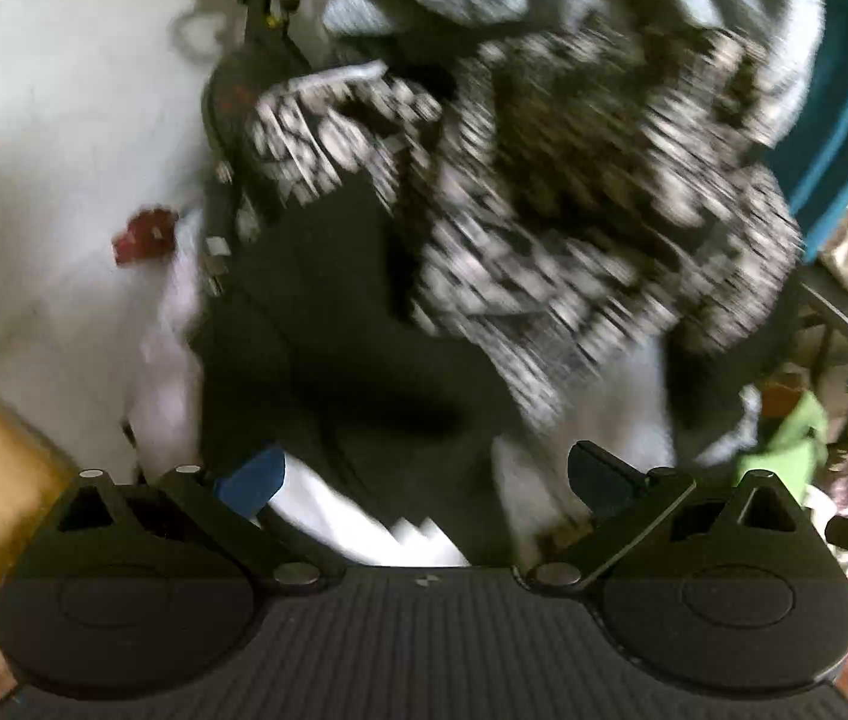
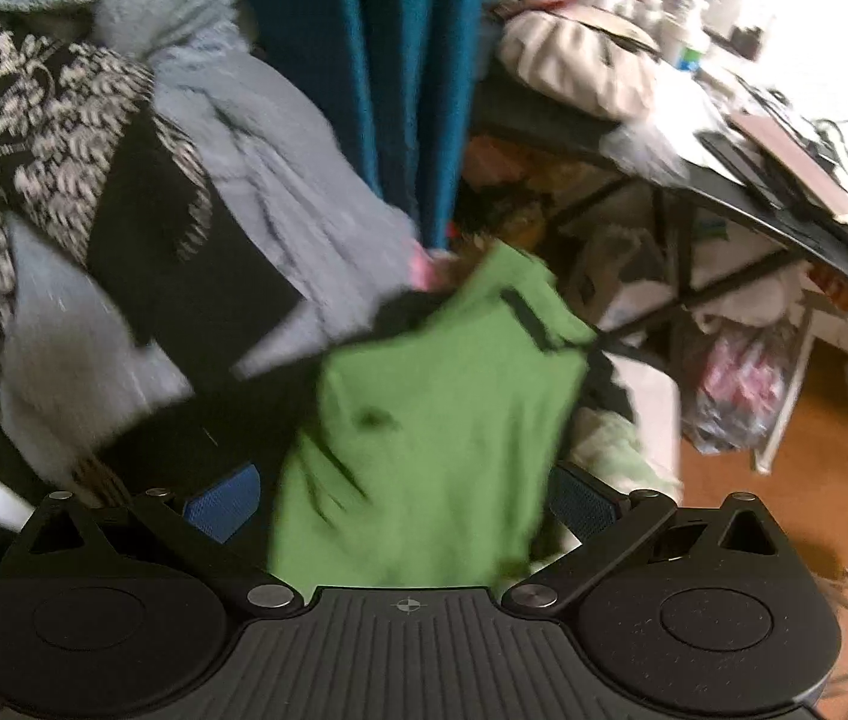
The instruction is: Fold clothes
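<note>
We see the green top [image 2: 436, 420] hanging between the spread fingers of the right gripper [image 2: 403, 495], its cloth running back under the gripper body; the blue pads stand apart on either side of it, so we cannot tell whether anything pinches it. It looks light, thin and limp, so we judge it will sag and bunch unless taken near a hem or shoulder seam. Just beside it lie a grey fleece [image 2: 256, 138] and a black-and-white patterned knit [image 1: 574, 210], both thicker and heavier-looking. The left gripper [image 1: 427, 471] is spread wide above dark cloth [image 1: 328, 372], holding nothing. We can read no labels or writing; blur hides fine detail
</note>
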Available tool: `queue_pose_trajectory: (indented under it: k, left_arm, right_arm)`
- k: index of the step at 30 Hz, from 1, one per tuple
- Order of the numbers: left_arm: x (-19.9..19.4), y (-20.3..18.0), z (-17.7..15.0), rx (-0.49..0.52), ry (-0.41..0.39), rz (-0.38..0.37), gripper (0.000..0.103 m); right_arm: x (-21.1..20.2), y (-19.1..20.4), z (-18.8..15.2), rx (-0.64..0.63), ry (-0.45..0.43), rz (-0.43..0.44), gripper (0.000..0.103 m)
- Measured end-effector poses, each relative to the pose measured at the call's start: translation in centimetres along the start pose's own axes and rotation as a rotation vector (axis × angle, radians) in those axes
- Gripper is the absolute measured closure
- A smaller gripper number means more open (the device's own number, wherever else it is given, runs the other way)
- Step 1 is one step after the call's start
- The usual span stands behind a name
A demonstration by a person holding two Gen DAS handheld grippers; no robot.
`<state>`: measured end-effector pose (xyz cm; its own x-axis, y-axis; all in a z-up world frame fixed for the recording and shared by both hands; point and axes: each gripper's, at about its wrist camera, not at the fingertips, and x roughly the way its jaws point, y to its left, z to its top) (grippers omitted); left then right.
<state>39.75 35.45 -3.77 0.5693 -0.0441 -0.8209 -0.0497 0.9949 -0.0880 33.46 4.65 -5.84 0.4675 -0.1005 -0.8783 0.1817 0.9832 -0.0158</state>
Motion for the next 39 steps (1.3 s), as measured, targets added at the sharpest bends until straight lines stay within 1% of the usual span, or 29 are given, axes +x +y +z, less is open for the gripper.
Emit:
queue_pose_trajectory:
  k: [2, 5, 8, 11, 14, 22, 25, 30, 39]
  left_arm:
    - [1.1, 1.0, 1.4, 0.003, -0.010, 0.001, 0.001]
    - [3.2, 2.3, 3.2, 0.006, -0.014, -0.016, 0.001]
    - [5.4, 2.6, 3.9, 0.039, 0.009, -0.015, 0.001]
    - [7.3, 2.8, 3.9, 0.075, 0.018, -0.017, 0.000]
    - [8.4, 3.0, 3.8, 0.087, 0.009, -0.040, 0.000]
    - [10.2, 4.4, 3.6, 0.084, 0.006, -0.140, 0.000]
    - [10.6, 4.7, 3.6, 0.086, 0.004, -0.158, 0.000]
    - [10.9, 4.7, 3.3, 0.093, -0.017, -0.161, 0.000]
    - [11.3, 4.9, 3.4, 0.103, -0.018, -0.175, 0.000]
  right_arm:
    - [1.5, 2.1, 1.2, -0.003, -0.013, 0.025, 0.001]
    - [3.2, 5.4, 2.8, -0.021, -0.035, 0.059, 0.001]
    - [4.4, 8.5, 4.2, -0.048, -0.066, 0.093, 0.001]
    - [5.8, 9.9, 4.5, -0.081, -0.062, 0.087, 0.001]
    - [7.2, 11.2, 4.8, -0.116, -0.054, 0.076, 0.001]
    - [11.0, 14.7, 5.4, -0.208, -0.032, 0.047, 0.001]
    - [11.9, 15.4, 5.8, -0.221, -0.031, 0.049, 0.001]
    - [13.0, 16.0, 6.5, -0.246, -0.015, 0.057, 0.001]
    - [13.5, 16.1, 6.7, -0.237, -0.014, 0.078, 0.001]
